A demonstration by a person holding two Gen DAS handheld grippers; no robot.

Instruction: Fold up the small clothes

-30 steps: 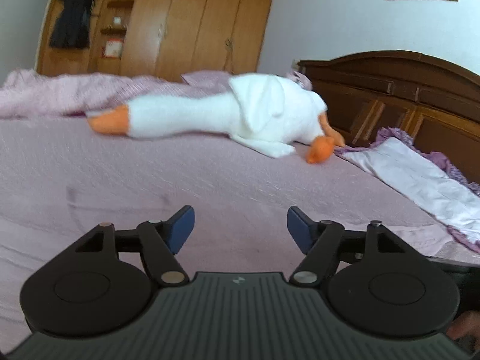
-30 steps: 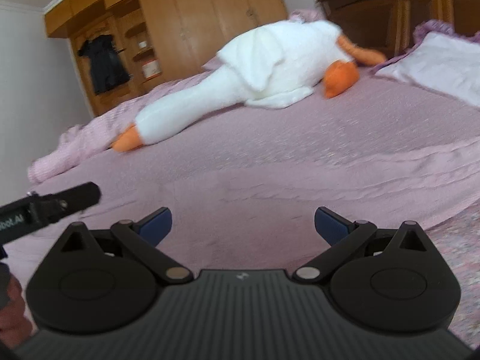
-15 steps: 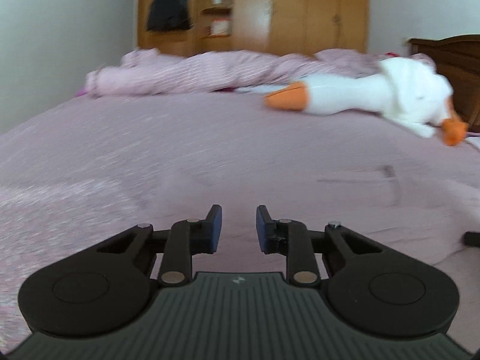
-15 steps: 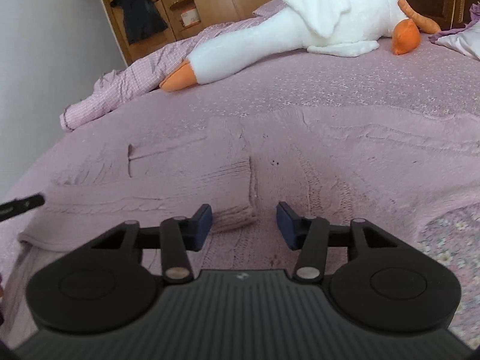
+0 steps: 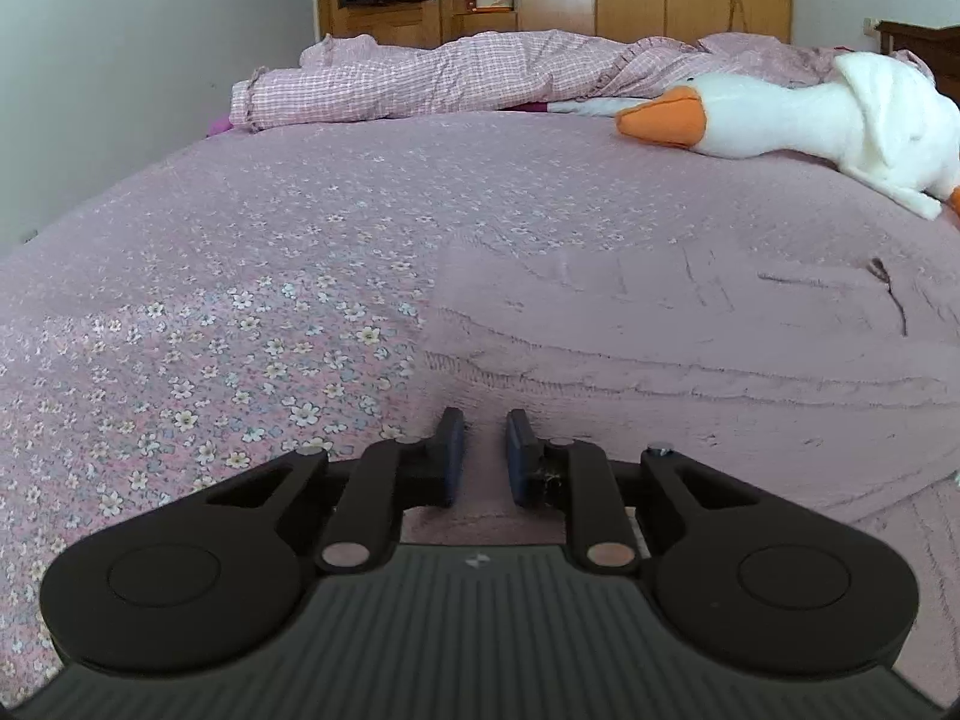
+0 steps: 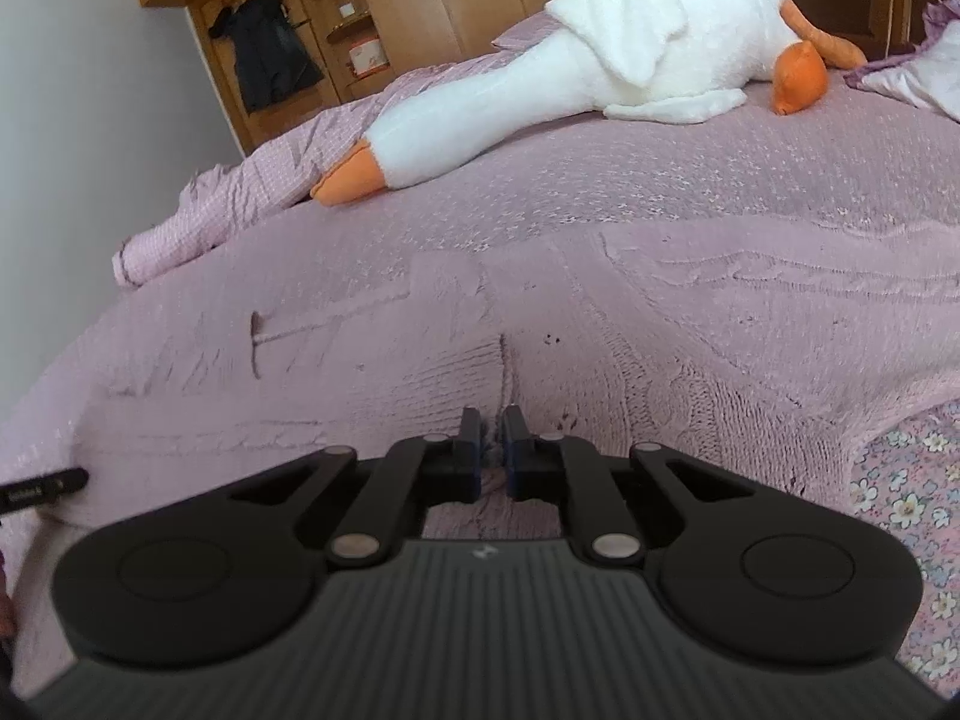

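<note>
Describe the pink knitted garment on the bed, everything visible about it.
The knitted garment is a dusty pink sweater, nearly the colour of the floral bedspread it lies flat on. Cable and ribbed stitching show, with a ribbed edge nearest the cameras and a seam or fold running up from the right gripper. That gripper's jaws are nearly shut, pinching its near edge. The left gripper sits at another part of the near edge, jaws close together over the knit. The plush goose lies beyond, not touching it.
</note>
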